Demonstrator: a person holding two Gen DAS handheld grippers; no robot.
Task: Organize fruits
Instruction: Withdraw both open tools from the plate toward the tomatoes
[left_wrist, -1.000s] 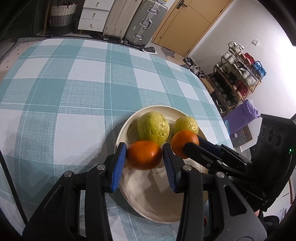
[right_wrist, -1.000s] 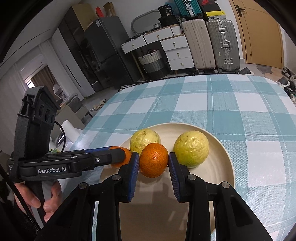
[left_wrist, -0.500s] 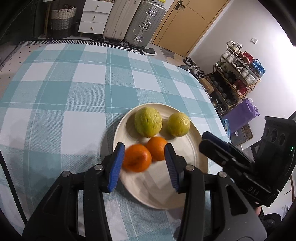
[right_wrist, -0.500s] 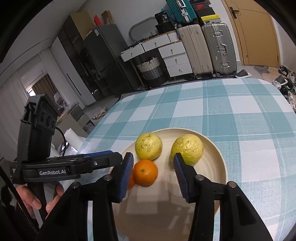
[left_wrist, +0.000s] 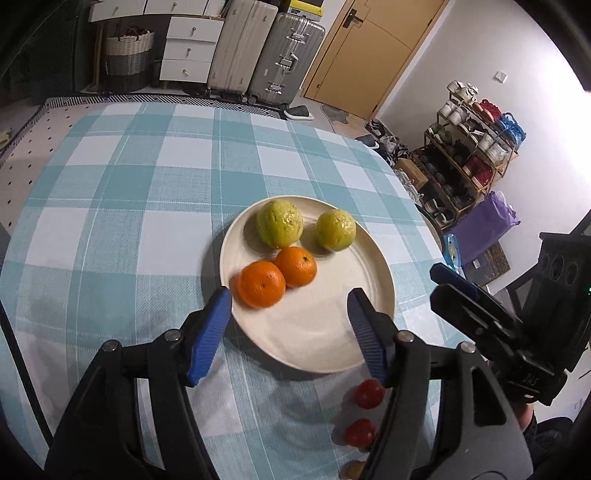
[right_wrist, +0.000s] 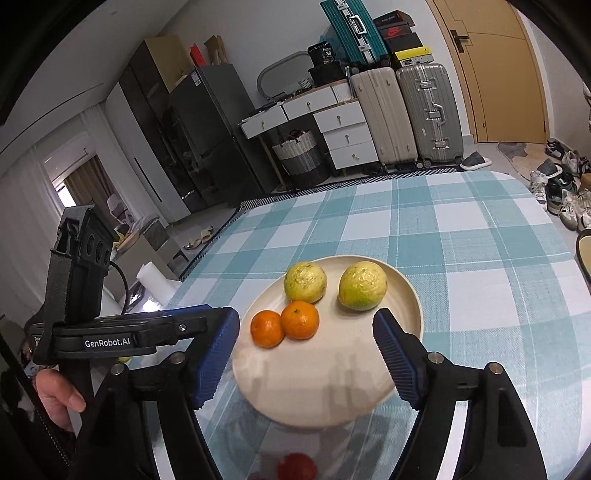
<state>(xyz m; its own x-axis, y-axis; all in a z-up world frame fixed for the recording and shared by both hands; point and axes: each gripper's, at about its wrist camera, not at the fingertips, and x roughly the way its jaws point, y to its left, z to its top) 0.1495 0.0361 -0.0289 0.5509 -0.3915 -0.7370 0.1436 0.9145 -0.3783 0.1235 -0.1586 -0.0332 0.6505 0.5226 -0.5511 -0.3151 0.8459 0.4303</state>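
A cream plate (left_wrist: 321, 347) (right_wrist: 343, 391) sits on the checked tablecloth. On it lie two oranges (left_wrist: 261, 283) (left_wrist: 296, 266), touching each other, and two yellow-green fruits (left_wrist: 279, 223) (left_wrist: 335, 229). In the right wrist view the oranges (right_wrist: 267, 328) (right_wrist: 300, 319) and the yellow-green fruits (right_wrist: 305, 281) (right_wrist: 362, 285) show the same way. My left gripper (left_wrist: 290, 325) is open and empty, above the plate's near edge. My right gripper (right_wrist: 306, 354) is open and empty, above the plate's near part. The right gripper also shows in the left wrist view (left_wrist: 476, 314), to the right of the plate.
Two small red fruits (left_wrist: 368, 393) (left_wrist: 360, 432) lie on the cloth near the plate, partly behind my left gripper's finger; one (right_wrist: 297, 467) shows at the bottom of the right wrist view. Suitcases (left_wrist: 258, 51), drawers and a shoe rack (left_wrist: 465, 155) stand beyond the table.
Both grippers let go of their oranges, opened wide and drew back from the plate. The two oranges now rest side by side on the plate.
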